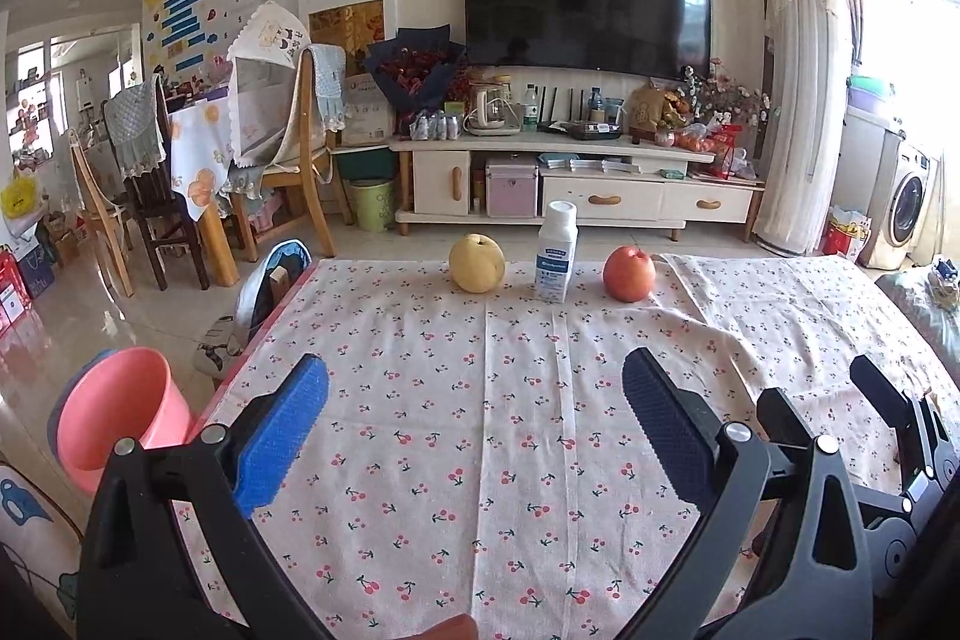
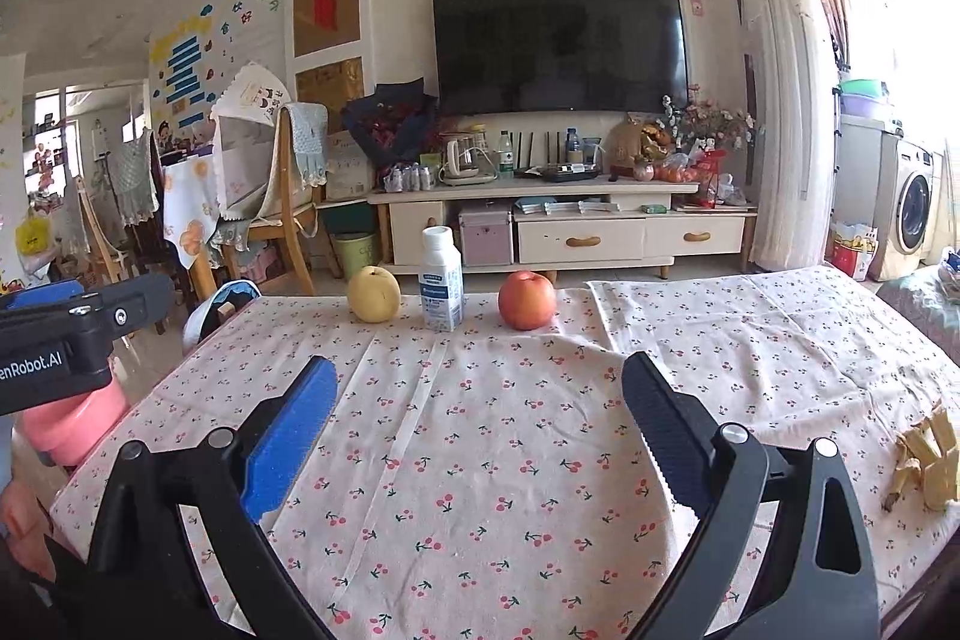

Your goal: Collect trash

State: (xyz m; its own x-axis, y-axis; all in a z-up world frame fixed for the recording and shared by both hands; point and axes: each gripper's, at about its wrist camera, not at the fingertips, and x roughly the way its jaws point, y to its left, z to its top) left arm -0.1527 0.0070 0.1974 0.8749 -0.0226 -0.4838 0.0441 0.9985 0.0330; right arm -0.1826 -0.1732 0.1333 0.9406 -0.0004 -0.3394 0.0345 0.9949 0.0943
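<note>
Both tongs stand with their fingers wide apart and hold nothing: the left tongs and the right tongs hover side by side over the near part of the surface, which is covered by a cloth with small cherries. Each pair has one bright blue pad at its 9 o'clock side and one dark pad at its 3 o'clock side. In the left view the right tongs show at 4 o'clock, also apart. At 12 o'clock, along the far edge of the surface, three things stand in a row: a yellow pear, a white bottle upright in the middle, and a red apple. They are near each other but do not touch. A banana peel lies flat on the cloth at 3 o'clock of the right tongs, near the right edge of the surface, well apart from the row. A pink bin stands on the floor at 9 o'clock of the left tongs, just beside the left edge of the surface, its mouth open.
</note>
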